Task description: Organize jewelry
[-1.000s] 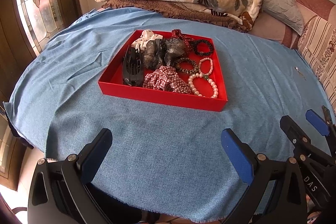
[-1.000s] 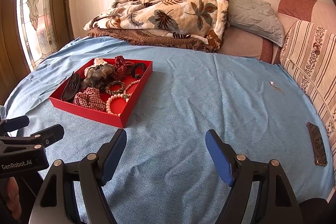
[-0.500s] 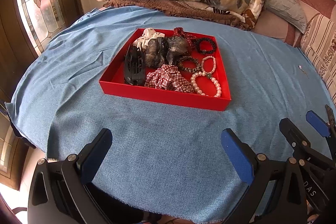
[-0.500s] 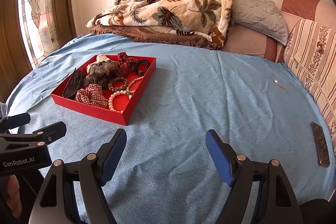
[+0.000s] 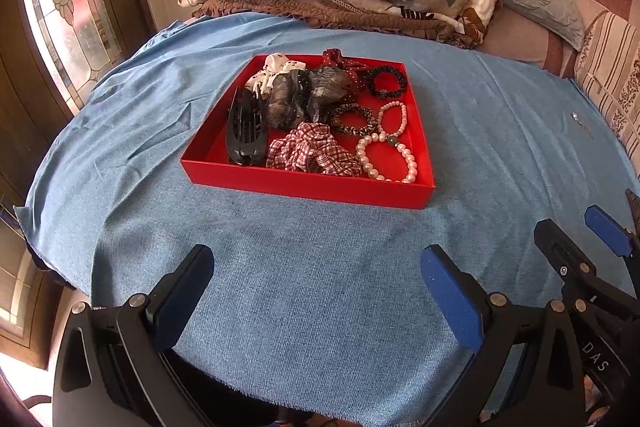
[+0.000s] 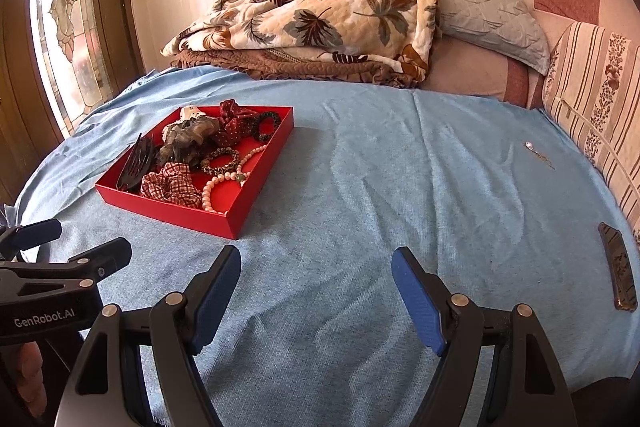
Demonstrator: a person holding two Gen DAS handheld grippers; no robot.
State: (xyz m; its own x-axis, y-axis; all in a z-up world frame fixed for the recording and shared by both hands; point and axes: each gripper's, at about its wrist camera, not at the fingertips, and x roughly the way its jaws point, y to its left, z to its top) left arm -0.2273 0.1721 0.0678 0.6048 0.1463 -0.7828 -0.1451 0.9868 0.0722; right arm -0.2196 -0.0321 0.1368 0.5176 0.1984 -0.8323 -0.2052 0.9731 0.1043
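A red tray point(image 5: 304, 185) sits on the blue cloth, also in the right wrist view point(image 6: 180, 213) at the left. It holds a black hair claw point(image 5: 245, 129), a plaid scrunchie point(image 5: 312, 153), a grey scrunchie point(image 5: 298, 95), a white pearl bracelet point(image 5: 388, 157), a pink bead bracelet point(image 5: 393, 119), a leopard hair tie point(image 5: 352, 119) and a black hair tie point(image 5: 387, 81). My left gripper point(image 5: 316, 291) is open and empty, in front of the tray. My right gripper point(image 6: 316, 287) is open and empty, right of the tray.
A small silver earring point(image 6: 538, 153) lies on the cloth at the far right. A dark phone-like slab point(image 6: 618, 267) lies near the right edge. Folded quilts point(image 6: 320, 23) and pillows point(image 6: 492, 15) line the back. A stained-glass window point(image 6: 64, 39) is on the left.
Both grippers have moved slightly forward toward the tray; their jaws stay open. Nothing in the tray has moved.
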